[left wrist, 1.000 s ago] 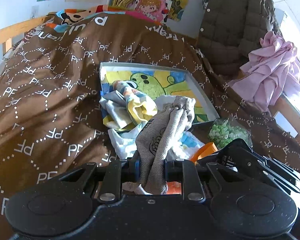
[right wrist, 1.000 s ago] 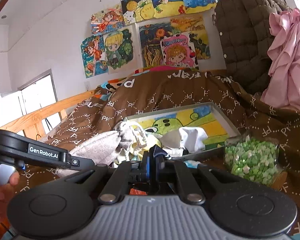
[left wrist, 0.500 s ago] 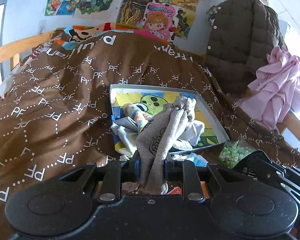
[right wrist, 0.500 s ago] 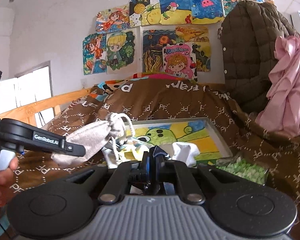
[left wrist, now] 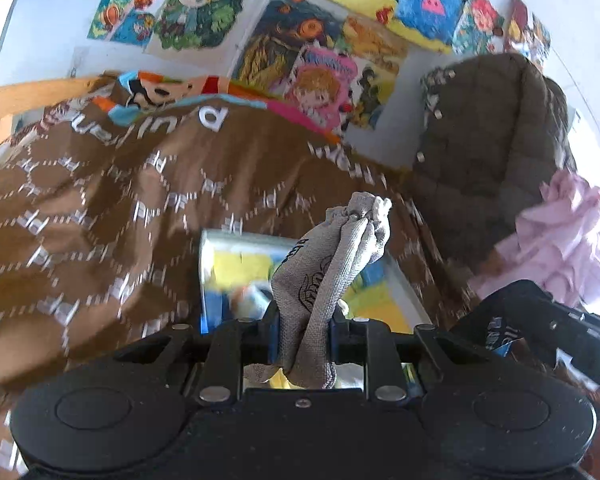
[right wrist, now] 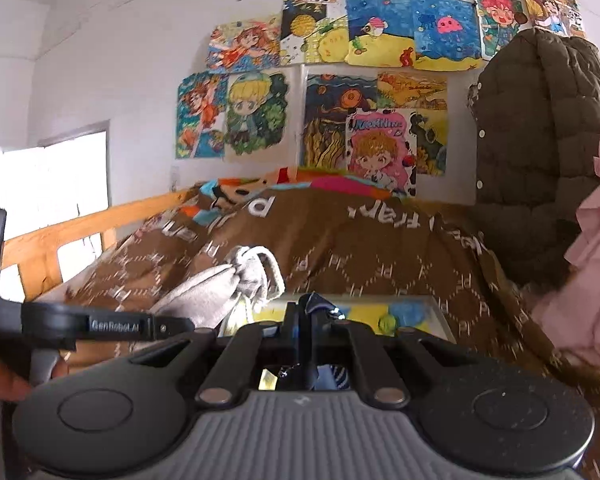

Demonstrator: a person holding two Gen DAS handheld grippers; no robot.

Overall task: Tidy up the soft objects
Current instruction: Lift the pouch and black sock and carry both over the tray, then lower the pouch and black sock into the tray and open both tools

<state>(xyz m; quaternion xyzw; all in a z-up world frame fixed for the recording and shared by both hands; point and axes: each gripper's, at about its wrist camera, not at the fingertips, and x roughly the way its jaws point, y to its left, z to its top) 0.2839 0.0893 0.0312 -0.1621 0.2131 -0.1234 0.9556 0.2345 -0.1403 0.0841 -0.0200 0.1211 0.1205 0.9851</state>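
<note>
My left gripper (left wrist: pixel 302 320) is shut on a grey drawstring pouch (left wrist: pixel 332 256) and holds it up above the shallow picture tray (left wrist: pixel 220 248) on the bed. The pouch also shows in the right wrist view (right wrist: pixel 220 292), left of centre, with its white cord looped at the top. My right gripper (right wrist: pixel 310 312) is shut on a small piece of dark blue fabric (right wrist: pixel 318 304) that pokes out between the fingers. The tray (right wrist: pixel 404 308) lies just behind it. What lies in the tray is mostly hidden and blurred.
A brown patterned quilt (left wrist: pixel 100 220) covers the bed. A brown padded jacket (left wrist: pixel 492 140) and pink cloth (left wrist: pixel 572 248) hang at the right. A wooden bed rail (right wrist: pixel 80 224) runs at the left. Drawings cover the wall (right wrist: pixel 340 80).
Both grippers have risen and tilted upward, so the wall fills more of each view. The tray has dropped low in view; the bag of green bits is out of sight. Both stay shut.
</note>
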